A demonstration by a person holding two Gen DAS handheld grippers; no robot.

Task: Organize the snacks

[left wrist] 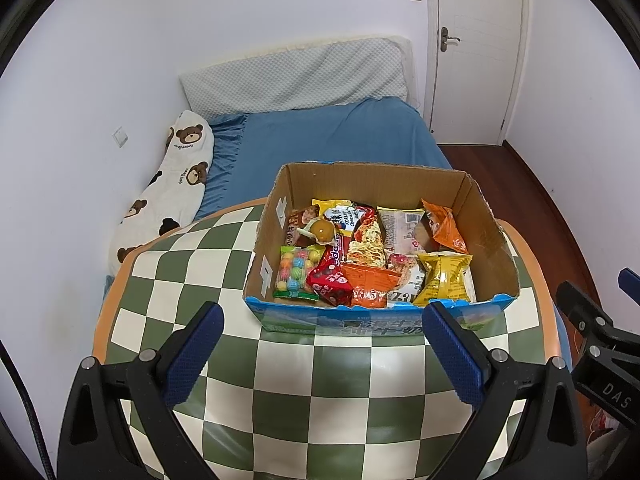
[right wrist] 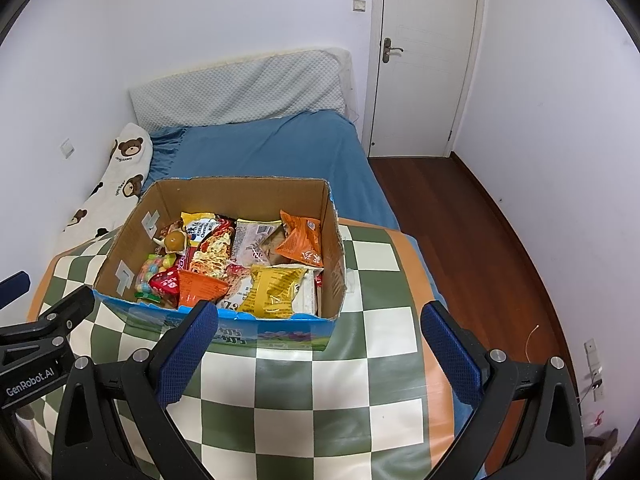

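Blue-padded fingers [left wrist: 192, 344] of the left gripper [left wrist: 320, 344] are standing wide apart, holding nothing, hovering over the checked table [left wrist: 280, 400] just short of the box [left wrist: 492, 240]. The right gripper [right wrist: 318, 344] is posing the same way: fingers spread, empty, pointing along the table toward the box [right wrist: 120, 248]. Both tools are sitting side by side, level and slightly raised, aimed forward and down.

Cardboard box is sitting on the table's far half, open at the top, blue print on its near wall. Snacks are lying packed inside: a yellow packet [left wrist: 442, 280] at near right, an orange packet [left wrist: 446, 226] at far right, an orange pouch [left wrist: 370, 284] at the near wall, a red packet [left wrist: 330, 276] beside it, a candy bag [left wrist: 298, 268] at near left, and a round brown sweet [left wrist: 322, 230] on top toward the far left. Nothing is lying loose on the table.

From the left wrist view, the right gripper's black body is showing at the right edge, and the box is appearing head-on, right of centre. From the right wrist view, the left gripper's body is showing at the left edge, the box's right wall is facing inward, and bare table is stretching right of the box. That view alone is showing a broad sweep of wooden floor [right wrist: 460, 220] and a wall socket low at right. Both views are taking in the blue bed [left wrist: 340, 132], bear pillow [left wrist: 172, 192] and white door [left wrist: 476, 40] behind.
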